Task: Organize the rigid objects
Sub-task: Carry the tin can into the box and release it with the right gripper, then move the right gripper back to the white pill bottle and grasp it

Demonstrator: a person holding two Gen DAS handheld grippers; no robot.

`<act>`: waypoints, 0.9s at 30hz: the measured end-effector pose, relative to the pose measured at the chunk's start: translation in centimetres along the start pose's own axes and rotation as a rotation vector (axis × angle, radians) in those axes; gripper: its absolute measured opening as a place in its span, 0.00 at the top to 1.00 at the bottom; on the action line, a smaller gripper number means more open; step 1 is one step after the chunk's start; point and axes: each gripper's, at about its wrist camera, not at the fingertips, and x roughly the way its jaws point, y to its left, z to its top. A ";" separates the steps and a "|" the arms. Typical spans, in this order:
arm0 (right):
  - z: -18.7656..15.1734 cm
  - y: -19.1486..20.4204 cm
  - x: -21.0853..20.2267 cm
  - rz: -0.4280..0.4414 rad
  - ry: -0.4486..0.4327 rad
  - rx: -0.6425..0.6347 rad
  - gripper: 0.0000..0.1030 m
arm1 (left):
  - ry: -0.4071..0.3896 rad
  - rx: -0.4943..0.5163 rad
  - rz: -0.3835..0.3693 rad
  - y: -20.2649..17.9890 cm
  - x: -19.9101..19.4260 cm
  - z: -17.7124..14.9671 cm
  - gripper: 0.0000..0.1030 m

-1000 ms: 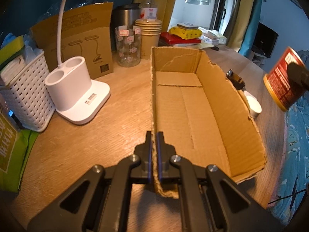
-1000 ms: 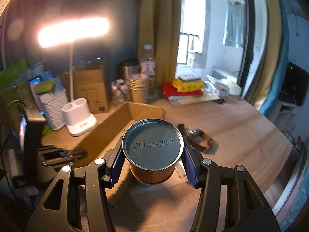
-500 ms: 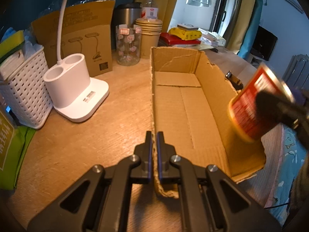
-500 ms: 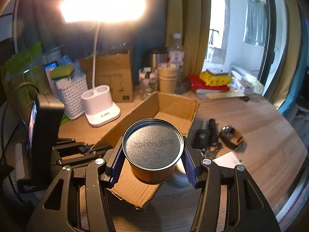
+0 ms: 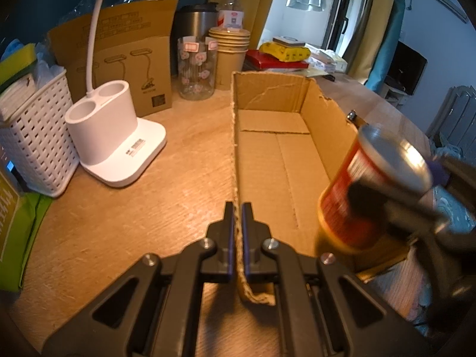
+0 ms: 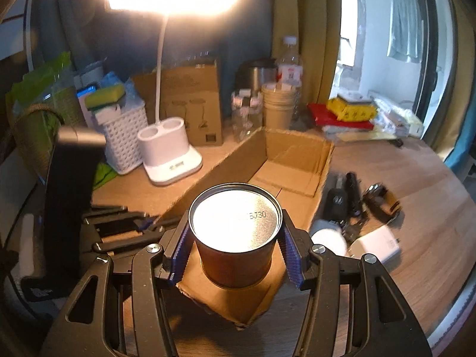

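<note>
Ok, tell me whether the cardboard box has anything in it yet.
Empty. The cardboard box shows only bare floor in both views; the can is above its near end, gripped by the right gripper, not set down.

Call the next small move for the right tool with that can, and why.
Probably lower the can straight down onto the floor of the cardboard box, then open. The right tool grips it upright over the box's near end, above the floor, and the box looks empty below it. The left tool is clamped on the box's side wall, which should steady it.
</note>
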 end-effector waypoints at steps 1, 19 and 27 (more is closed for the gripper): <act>-0.1 -0.2 0.1 0.012 0.004 0.017 0.45 | -0.002 0.002 -0.001 0.0 0.0 0.0 0.96; -0.5 -1.6 0.4 0.058 0.044 0.081 0.32 | 0.001 0.002 0.004 0.1 0.2 0.0 0.96; 0.4 -3.0 -3.6 -0.061 -0.148 0.083 0.26 | 0.003 0.001 0.015 0.1 0.4 0.1 0.96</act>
